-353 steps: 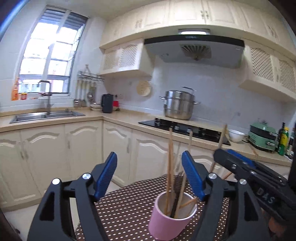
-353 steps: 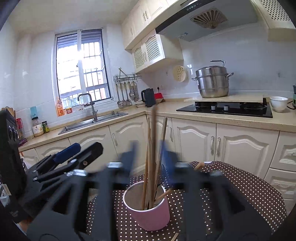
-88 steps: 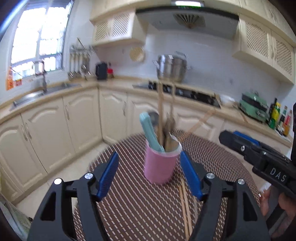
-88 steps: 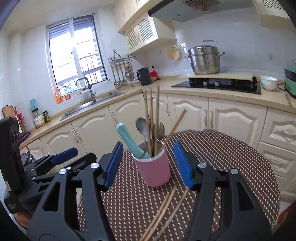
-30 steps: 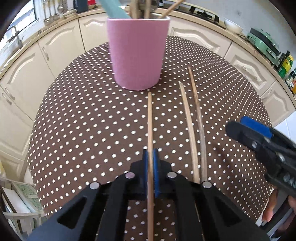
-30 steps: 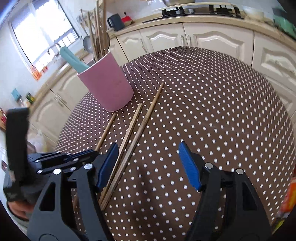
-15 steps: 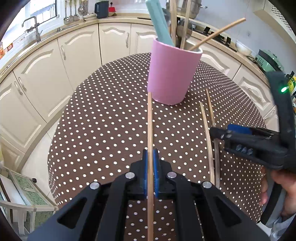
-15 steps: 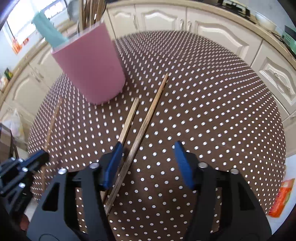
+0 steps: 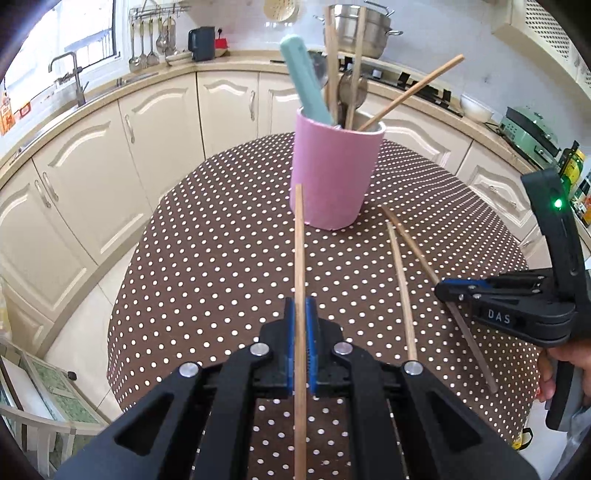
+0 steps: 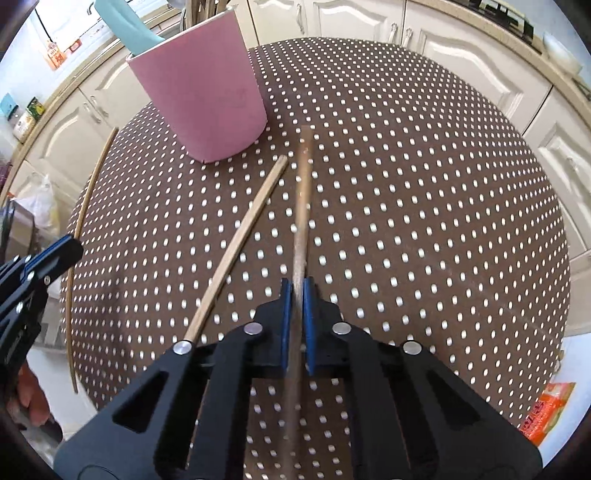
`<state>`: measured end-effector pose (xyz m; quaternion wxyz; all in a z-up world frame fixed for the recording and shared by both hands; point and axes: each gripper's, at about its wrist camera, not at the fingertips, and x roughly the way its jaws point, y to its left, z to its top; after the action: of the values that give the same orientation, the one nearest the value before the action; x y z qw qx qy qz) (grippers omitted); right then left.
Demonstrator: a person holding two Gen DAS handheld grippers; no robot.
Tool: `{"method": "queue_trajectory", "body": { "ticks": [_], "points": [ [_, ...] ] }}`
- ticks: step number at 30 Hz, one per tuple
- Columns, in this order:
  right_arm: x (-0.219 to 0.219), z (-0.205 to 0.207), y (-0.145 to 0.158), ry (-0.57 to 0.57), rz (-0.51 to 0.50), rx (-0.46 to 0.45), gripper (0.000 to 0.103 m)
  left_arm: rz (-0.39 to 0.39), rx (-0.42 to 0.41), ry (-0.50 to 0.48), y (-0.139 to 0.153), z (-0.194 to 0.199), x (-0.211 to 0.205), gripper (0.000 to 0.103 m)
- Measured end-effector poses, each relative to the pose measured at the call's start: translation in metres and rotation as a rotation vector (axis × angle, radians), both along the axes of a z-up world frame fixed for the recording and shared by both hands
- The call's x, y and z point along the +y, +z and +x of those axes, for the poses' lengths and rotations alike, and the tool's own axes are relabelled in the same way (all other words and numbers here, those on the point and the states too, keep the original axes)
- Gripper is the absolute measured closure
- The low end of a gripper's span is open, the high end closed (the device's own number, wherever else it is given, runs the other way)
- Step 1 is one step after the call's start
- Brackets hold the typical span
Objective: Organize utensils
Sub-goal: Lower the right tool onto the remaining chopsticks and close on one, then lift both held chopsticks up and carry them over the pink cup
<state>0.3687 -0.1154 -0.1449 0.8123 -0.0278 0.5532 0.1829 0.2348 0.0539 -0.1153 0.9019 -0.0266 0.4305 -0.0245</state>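
Observation:
A pink cup [image 9: 334, 173] stands on the round dotted table [image 9: 221, 251] and holds chopsticks, a spoon and a teal-handled utensil [image 9: 303, 79]. My left gripper [image 9: 300, 332] is shut on a wooden chopstick [image 9: 299, 251], lifted and pointing at the cup. My right gripper [image 10: 295, 295] is shut on a darker chopstick [image 10: 302, 206] lying by the cup [image 10: 201, 85]. A pale chopstick [image 10: 240, 240] lies left of it. In the left wrist view the right gripper [image 9: 447, 290] grips the dark chopstick [image 9: 413, 245], beside the pale one [image 9: 400, 288].
Cream kitchen cabinets [image 9: 110, 147] and a counter with a sink, kettle and steel pot [image 9: 364, 29] ring the table. The table's edge drops off on every side. An orange packet [image 10: 546, 413] lies on the floor at the right.
My right gripper has shut on the dark chopstick on the table. My left gripper has raised its chopstick higher and tilted up toward the cup.

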Motion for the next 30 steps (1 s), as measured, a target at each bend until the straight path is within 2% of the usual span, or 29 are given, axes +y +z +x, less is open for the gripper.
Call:
{"method": "queue_trajectory", "body": {
  "ticks": [4, 9, 15, 23, 30],
  "points": [
    [-0.013, -0.014, 0.000, 0.013, 0.001, -0.001, 0.096, 0.004, -0.026, -0.022, 0.006, -0.006, -0.009, 0.097],
    [-0.024, -0.053, 0.000, 0.034, 0.024, -0.006, 0.096, -0.004, -0.051, -0.029, 0.013, -0.011, -0.014, 0.097],
    [-0.052, -0.081, 0.011, 0.025, 0.123, -0.044, 0.096, -0.035, -0.093, -0.053, 0.023, -0.021, -0.017, 0.097],
    [-0.102, -0.131, 0.045, -0.008, 0.317, -0.196, 0.096, -0.120, -0.211, -0.107, 0.049, -0.036, -0.021, 0.097],
    [-0.122, -0.148, 0.082, 0.007, 0.482, -0.352, 0.096, -0.173, -0.331, -0.147, 0.073, -0.042, -0.030, 0.097]
  ]
}}
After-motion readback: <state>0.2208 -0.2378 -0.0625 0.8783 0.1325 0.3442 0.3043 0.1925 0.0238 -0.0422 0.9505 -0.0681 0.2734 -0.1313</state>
